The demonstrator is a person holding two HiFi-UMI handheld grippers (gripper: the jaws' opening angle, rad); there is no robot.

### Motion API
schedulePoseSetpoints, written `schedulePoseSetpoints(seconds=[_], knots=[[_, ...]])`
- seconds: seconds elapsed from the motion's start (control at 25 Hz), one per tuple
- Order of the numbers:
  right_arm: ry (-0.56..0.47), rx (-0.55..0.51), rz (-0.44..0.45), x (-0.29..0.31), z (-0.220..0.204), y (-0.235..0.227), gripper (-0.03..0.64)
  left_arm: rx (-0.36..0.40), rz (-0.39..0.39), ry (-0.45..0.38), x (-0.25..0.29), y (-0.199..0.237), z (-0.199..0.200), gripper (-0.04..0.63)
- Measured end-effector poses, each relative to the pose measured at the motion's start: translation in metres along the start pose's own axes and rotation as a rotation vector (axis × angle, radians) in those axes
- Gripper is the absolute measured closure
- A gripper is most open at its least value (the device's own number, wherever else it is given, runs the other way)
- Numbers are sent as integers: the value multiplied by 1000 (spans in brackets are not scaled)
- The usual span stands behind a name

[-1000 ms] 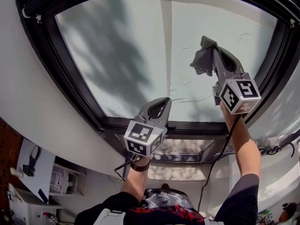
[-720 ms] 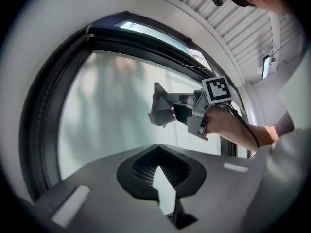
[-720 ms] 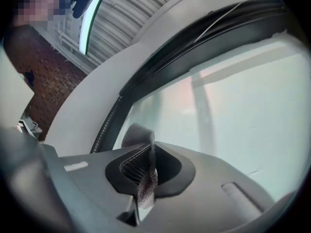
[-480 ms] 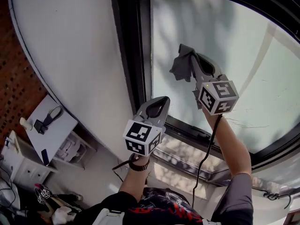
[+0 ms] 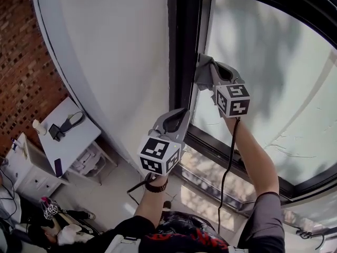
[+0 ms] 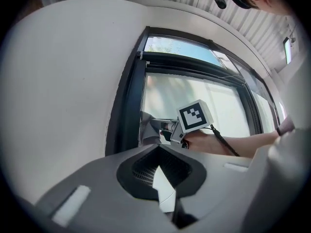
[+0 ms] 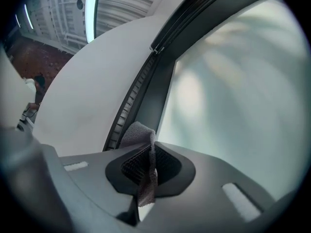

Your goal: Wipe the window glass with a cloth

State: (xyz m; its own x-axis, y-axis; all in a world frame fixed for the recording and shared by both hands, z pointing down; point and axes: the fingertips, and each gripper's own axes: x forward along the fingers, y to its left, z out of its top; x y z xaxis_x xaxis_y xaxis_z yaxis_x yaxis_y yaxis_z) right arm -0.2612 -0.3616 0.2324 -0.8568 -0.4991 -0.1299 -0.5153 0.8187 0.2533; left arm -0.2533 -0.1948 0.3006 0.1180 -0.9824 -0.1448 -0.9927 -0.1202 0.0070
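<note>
Right gripper clamps the cloth, seemingly against the glass by the frame; press flat, sweep evenly. Left gripper closed, empty.

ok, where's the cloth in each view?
Head view: cloth upper centre, at the tip of the right tool, by the glass's left edge.
Left gripper view: cloth centre, small, just left of the right tool.
Right gripper view: cloth bottom centre, pinched between the jaws.
Shared landmark: the dark window frame upright, immediately left of it.
</note>
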Motion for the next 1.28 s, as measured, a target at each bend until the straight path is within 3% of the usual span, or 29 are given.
schedulePoseSetpoints(seconds=[0.2,0.68,1.28], knots=[[13,6,-31,-15,-11,-12,600,-9,-33,-3,10,0,-3,595],[15,-1,-154,-110,-16,-74,600,-41,-190,11,51,-66,-14,595],[24,-8,-392,-283,-22,-181,600,-38,-447,40,99,-218,-25,595]])
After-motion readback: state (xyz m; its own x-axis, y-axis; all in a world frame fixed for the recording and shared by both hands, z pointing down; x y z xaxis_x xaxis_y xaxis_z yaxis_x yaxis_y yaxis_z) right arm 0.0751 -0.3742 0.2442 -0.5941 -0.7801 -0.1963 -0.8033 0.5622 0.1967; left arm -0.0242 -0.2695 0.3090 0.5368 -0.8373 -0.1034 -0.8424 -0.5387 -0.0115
